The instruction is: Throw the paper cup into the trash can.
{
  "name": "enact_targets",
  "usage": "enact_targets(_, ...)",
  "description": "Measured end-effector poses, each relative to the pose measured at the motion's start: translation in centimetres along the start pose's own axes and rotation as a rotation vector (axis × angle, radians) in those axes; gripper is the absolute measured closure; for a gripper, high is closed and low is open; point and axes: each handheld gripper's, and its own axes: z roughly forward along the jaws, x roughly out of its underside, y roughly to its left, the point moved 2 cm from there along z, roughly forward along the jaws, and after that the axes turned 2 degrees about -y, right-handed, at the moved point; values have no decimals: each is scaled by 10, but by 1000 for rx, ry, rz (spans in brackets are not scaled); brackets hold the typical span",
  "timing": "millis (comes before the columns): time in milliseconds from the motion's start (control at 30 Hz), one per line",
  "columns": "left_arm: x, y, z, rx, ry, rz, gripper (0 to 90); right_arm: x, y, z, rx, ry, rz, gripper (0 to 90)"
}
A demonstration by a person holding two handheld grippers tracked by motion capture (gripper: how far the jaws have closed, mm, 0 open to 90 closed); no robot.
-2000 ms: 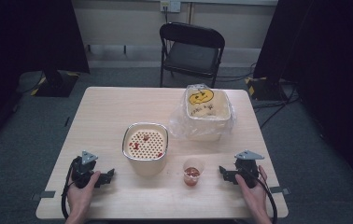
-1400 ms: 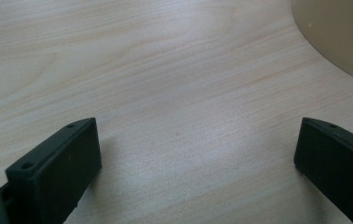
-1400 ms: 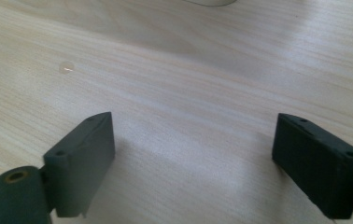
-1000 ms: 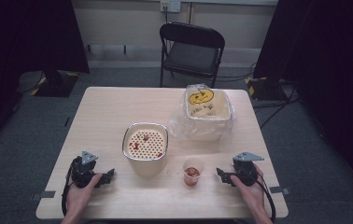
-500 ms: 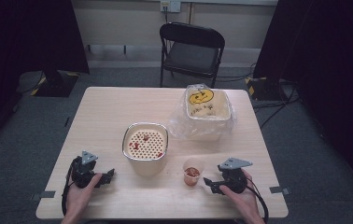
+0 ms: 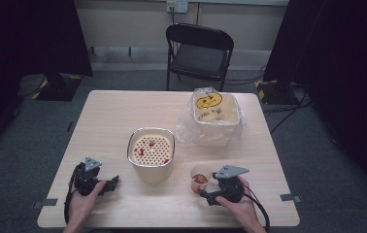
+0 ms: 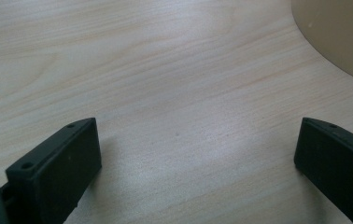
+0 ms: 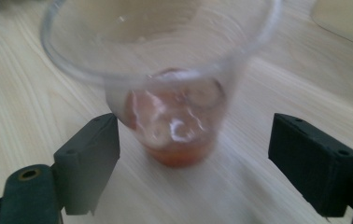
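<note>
- Far left of the wooden table (image 6: 118,111), near the front edge: left gripper (image 6: 109,183), held in a hand (image 6: 82,199), resting low on the wood with a grey three-cornered plate on top and a cable looping beside the wrist.
- Jaws spread wide in the left gripper view, nothing but bare wood grain between them (a curved beige wall cuts into the upper right corner there).
- Centre of the table: beige pot (image 6: 151,151) with a metal rim, a perforated insert sitting in its mouth, a few red bits lying on the holes.
- Right of the pot, near the front edge: small clear plastic cup (image 6: 199,178), upright, with a red-orange mass at its bottom.
- Same cup (image 8: 165,88) up close and blurred in the right gripper view, standing between the two black jaws, touched by neither as far as can be told.
- Just beside the cup: right gripper (image 6: 206,195), held in the other hand (image 6: 237,204), jaws opened wide and pointing toward the cup.
- Back right: tub (image 6: 216,116) wrapped in clear plastic, a yellow smiling face on top.
- Beyond the table: black folding chair (image 6: 198,48) on grey floor.
</note>
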Motion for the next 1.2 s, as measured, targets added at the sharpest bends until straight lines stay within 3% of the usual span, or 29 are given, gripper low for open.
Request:
enact_targets(300, 0, 0, 0, 1, 0, 2, 0, -8, 4, 15, -1, -22, -22, 219)
enact_targets(333, 0, 0, 0, 0, 0, 1, 1, -8, 4, 18, -24, -24, -5, 249)
enact_targets(467, 0, 0, 0, 0, 0, 0, 0, -8, 0, 23, -32, -45, -2, 258)
enact_targets(633, 0, 0, 0, 0, 0, 0, 0, -9, 2, 28, -48, -48, -14, 331)
enact_targets(733, 0, 0, 0, 0, 0, 1, 0, -9, 1, 27, -46, -50, -27, 390)
enact_targets(933, 0, 0, 0, 0, 0, 0, 0, -12, -1, 24, -62, -37, -24, 416)
enact_targets(1200, 0, 0, 0, 0, 0, 0, 0, -24, -2, 15, -49, -52, -20, 419)
